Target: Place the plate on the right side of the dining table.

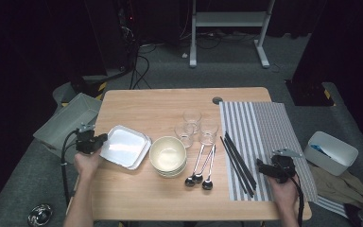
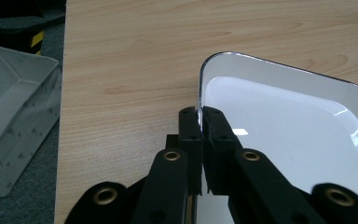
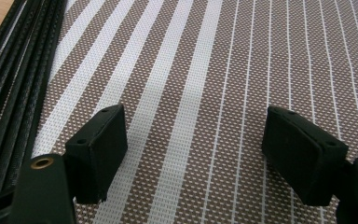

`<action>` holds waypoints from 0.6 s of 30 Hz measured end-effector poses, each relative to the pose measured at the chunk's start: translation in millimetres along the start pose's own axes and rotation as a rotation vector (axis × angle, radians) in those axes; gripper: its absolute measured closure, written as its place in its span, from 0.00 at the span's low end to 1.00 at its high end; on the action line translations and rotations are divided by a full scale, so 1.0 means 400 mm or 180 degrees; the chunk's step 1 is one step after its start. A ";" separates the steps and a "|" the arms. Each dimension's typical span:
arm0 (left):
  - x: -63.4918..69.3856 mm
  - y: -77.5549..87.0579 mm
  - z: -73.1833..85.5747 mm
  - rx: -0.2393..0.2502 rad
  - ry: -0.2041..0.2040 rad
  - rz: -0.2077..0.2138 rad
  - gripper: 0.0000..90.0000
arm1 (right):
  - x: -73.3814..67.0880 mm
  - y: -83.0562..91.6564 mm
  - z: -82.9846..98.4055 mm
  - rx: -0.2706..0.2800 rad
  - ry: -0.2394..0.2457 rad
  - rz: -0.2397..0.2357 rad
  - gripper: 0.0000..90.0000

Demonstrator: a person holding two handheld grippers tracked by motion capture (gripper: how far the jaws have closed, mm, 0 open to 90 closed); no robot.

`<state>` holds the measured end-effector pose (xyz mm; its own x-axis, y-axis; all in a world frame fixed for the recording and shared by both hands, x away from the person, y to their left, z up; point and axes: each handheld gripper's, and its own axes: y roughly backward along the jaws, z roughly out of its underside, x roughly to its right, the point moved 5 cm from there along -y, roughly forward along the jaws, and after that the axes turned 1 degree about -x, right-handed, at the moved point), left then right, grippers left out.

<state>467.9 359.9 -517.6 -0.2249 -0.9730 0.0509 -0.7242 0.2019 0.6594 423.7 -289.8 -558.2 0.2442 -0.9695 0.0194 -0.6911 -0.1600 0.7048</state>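
Observation:
A white square plate (image 1: 125,146) lies at the table's left. My left gripper (image 1: 99,140) is shut on its left rim; in the left gripper view the plate's rim (image 2: 200,88) runs between the two pads of my left gripper (image 2: 200,119). Over the striped placemat (image 1: 264,137) at the right, my right gripper (image 1: 261,166) stands open just right of several black chopsticks (image 1: 238,163). In the right gripper view, the open right gripper (image 3: 196,140) has only the placemat (image 3: 205,84) between its pads, and the chopsticks (image 3: 14,79) lie at the left.
A stack of cream bowls (image 1: 168,156) sits beside the plate. Three glasses (image 1: 192,126) stand behind three spoons (image 1: 199,170). A grey bin (image 1: 66,123) stands off the table's left edge and a white bin (image 1: 332,152) on the floor at the right.

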 end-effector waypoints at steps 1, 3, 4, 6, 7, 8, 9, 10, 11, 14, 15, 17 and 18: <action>0.001 -0.001 0.000 0.0008 0.0017 0.0002 0.96 | 0.000 0.000 0.000 0.0000 0.0000 -0.0001 0.25; 0.003 -0.003 -0.001 0.0015 0.0024 -0.0001 0.96 | 0.000 0.000 0.000 0.0000 0.0000 0.0000 0.25; 0.003 -0.004 -0.001 0.0012 0.0022 -0.0001 0.96 | 0.000 0.000 0.000 0.0000 0.0000 0.0000 0.25; 0.003 -0.005 -0.002 0.0011 0.0023 0.0000 0.96 | 0.000 0.000 0.000 0.0001 0.0001 0.0000 0.25; 0.003 -0.006 -0.002 0.0012 0.0024 0.0003 0.96 | 0.000 0.000 0.000 0.0001 0.0000 0.0000 0.25; 0.002 -0.007 -0.002 0.0015 0.0004 -0.0005 0.95 | 0.000 0.000 0.000 0.0000 0.0000 0.0000 0.25; 0.002 -0.008 -0.002 0.0017 0.0001 -0.0007 0.95 | 0.000 0.000 0.000 0.0000 0.0000 0.0000 0.25; 0.003 -0.009 -0.002 0.0015 0.0009 -0.0001 0.95 | 0.000 0.000 0.000 0.0002 0.0006 0.0000 0.25; 0.004 -0.011 -0.002 0.0016 0.0023 0.0003 0.95 | 0.000 0.000 0.000 0.0001 0.0000 0.0000 0.25; 0.003 -0.014 0.000 0.0016 0.0016 -0.0001 0.94 | 0.000 0.000 0.000 0.0002 0.0004 0.0000 0.25; 0.003 -0.015 0.000 0.0020 0.0024 0.0008 0.94 | 0.000 0.000 0.000 0.0000 0.0000 0.0000 0.25; 0.003 -0.018 0.001 0.0019 0.0035 0.0018 0.94 | 0.000 0.000 0.000 0.0000 0.0000 0.0001 0.25; 0.003 -0.018 0.002 0.0013 0.0033 0.0022 0.94 | 0.000 0.000 0.000 0.0001 0.0004 0.0000 0.25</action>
<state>472.5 357.5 -523.0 -0.2231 -0.9727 0.0633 -0.7253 0.2090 0.6559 423.8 -289.9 -558.2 0.2452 -0.9693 0.0203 -0.6914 -0.1601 0.7045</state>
